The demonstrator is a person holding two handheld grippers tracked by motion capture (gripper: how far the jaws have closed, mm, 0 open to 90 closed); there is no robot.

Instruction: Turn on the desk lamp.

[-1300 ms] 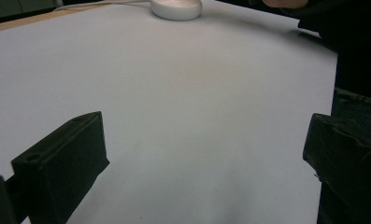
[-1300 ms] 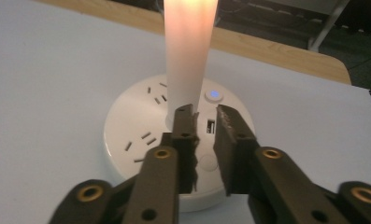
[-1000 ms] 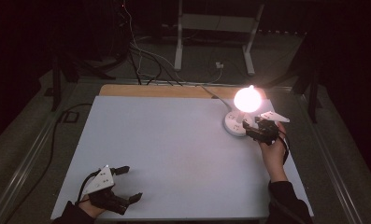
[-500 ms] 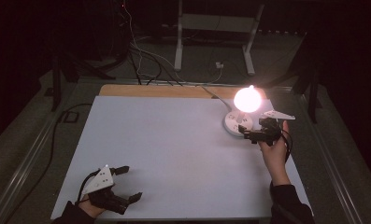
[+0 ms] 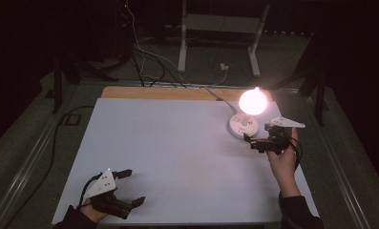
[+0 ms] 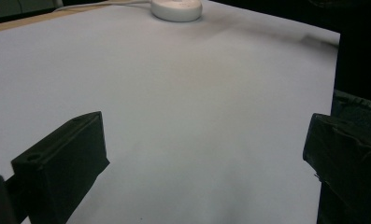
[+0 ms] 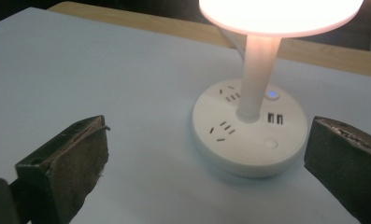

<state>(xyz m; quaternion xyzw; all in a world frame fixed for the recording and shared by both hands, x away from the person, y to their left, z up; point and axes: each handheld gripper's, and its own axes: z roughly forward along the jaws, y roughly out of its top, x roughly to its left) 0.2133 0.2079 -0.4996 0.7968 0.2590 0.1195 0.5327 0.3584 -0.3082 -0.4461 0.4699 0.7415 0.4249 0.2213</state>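
Note:
A lit lamp (image 5: pixel 252 101) with a glowing round head stands on a white round socket base (image 5: pixel 243 126) at the table's back right. In the right gripper view the base (image 7: pixel 248 140) shows outlets, two USB ports and a small blue light. My right gripper (image 5: pixel 250 142) hovers just right of and nearer than the base. Its jaws have just been opening and are now open with nothing between them (image 7: pixel 205 135). My left gripper (image 5: pixel 136 186) rests at the front left corner, open and empty (image 6: pixel 206 135).
The white tabletop (image 5: pixel 177 143) has a wooden strip (image 5: pixel 153 92) along its back edge. The lamp's cable (image 5: pixel 215 93) runs off the back. Behind the table, cables (image 5: pixel 144 52) and a metal stand (image 5: pixel 182 43) sit on the dark floor.
My right gripper has drawn back a little from the lamp base toward the person and risen slightly, with its jaws wider apart. The left gripper has stayed put.

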